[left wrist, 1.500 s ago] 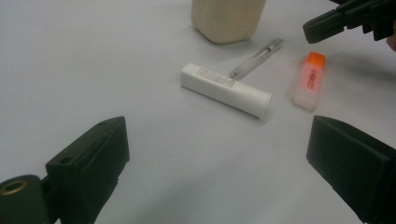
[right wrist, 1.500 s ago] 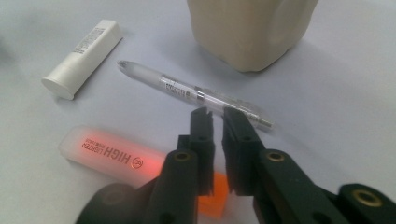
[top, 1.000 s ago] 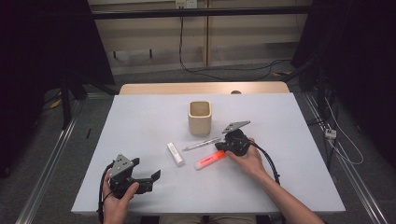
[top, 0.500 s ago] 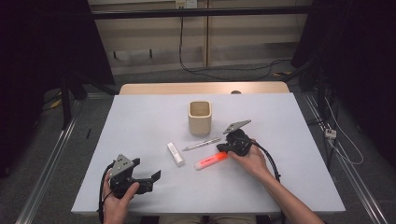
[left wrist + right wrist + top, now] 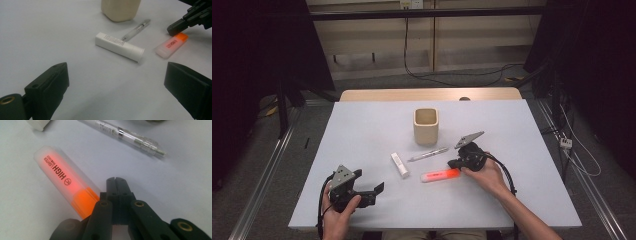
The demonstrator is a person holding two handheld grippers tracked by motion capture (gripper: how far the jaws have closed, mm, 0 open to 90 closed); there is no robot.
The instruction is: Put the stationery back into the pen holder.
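An orange highlighter (image 5: 440,175) with a clear cap lies flat on the white table (image 5: 362,130). My right gripper (image 5: 453,163) is shut with nothing between its jaws, its tips low beside the highlighter's (image 5: 67,185) orange end. In the right gripper view the closed tips (image 5: 116,180) rest just right of that end. My left gripper (image 5: 374,194) is held near the table's front left, open and bare. The left gripper view has its jaws wide apart (image 5: 117,85), facing the highlighter (image 5: 171,45) and the right gripper (image 5: 178,25) farther off.
A white tube (image 5: 400,165) lies left of the highlighter, and a clear pen (image 5: 428,154) lies above it. A beige square cup (image 5: 426,126) stands upright behind them at mid-table. In the left gripper view the tube (image 5: 120,46), pen (image 5: 136,30) and cup (image 5: 120,8) lie ahead.
My right gripper has shifted slightly to the right, staying shut beside the highlighter's end. The left gripper and the objects have not moved.
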